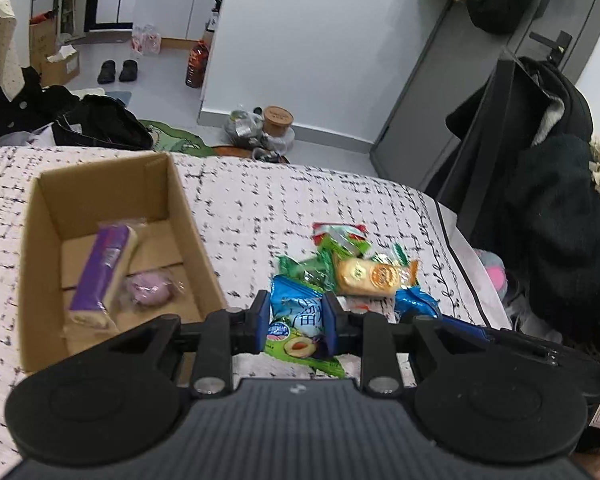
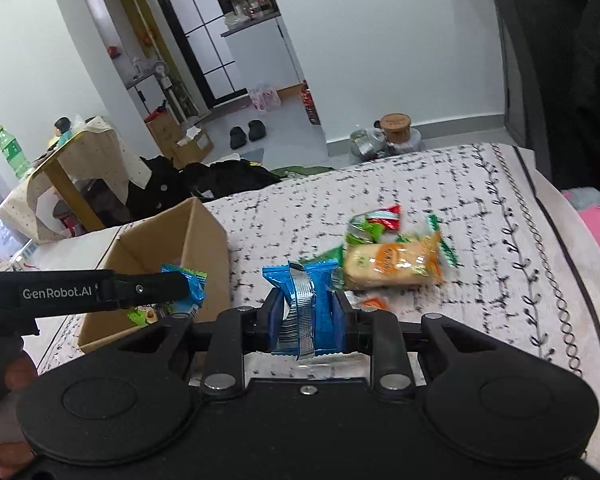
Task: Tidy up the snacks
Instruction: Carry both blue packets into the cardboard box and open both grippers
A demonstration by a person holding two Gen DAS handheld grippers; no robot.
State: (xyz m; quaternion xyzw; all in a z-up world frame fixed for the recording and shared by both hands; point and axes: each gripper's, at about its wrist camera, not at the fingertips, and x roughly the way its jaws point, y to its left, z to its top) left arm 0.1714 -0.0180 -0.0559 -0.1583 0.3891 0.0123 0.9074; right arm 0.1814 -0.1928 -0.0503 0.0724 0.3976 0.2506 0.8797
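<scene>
My left gripper (image 1: 296, 320) is shut on a blue and green snack packet (image 1: 298, 330), held just right of the open cardboard box (image 1: 40, 240). The box holds a purple-wrapped cake (image 1: 104, 276) and a pink round snack (image 1: 150, 290). My right gripper (image 2: 306, 316) is shut on a blue foil packet (image 2: 304, 312) above the bed. The left gripper (image 2: 172, 284) with its packet (image 2: 192, 284) shows in the right wrist view beside the box (image 2: 204, 240). An orange bread packet (image 1: 374, 278) (image 2: 392, 264) and green and red packets (image 1: 340, 240) (image 2: 374, 222) lie in a pile on the patterned bedcover (image 1: 260, 200).
The bed's right edge (image 1: 460, 248) borders a dark chair with clothes (image 1: 560, 200). Black clothes (image 1: 80, 120) lie past the far edge. A side table (image 2: 60, 168) with a green bottle (image 2: 10, 152) stands at left. Floor clutter (image 1: 268, 128) sits by the wall.
</scene>
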